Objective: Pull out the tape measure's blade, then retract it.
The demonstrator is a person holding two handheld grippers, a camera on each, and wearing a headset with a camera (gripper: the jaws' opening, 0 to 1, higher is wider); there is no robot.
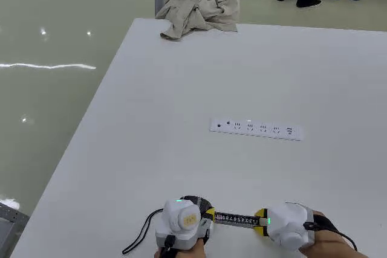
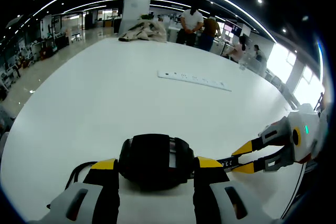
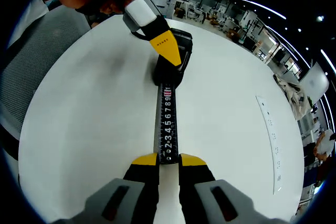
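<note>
- The white bench [image 1: 242, 77] carries the work near its front edge.
- The round black tape-measure case [image 2: 155, 150] looks rigid and fairly hefty. The left gripper [image 2: 156, 165] has its fingers [image 2: 209, 163] clamped across its sides.
- The thin dark blade [image 3: 168, 124], partly drawn out, is likely springy. The right gripper [image 3: 168, 161] pinches its tip.

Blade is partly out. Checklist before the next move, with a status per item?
1. Left gripper clamped on the tape measure case: ok, a jaw sits on each side.
2. Right gripper holding the blade at its end: ok.
3. Blade straight between case and right gripper: ok, it lies flat with no twist showing.
4. Clear table for a further pull: ok, the power strip lies well apart.
5. Strap away from the blade: ok, it trails off the case's other side.
6. Blade lock released: cannot tell.
</note>
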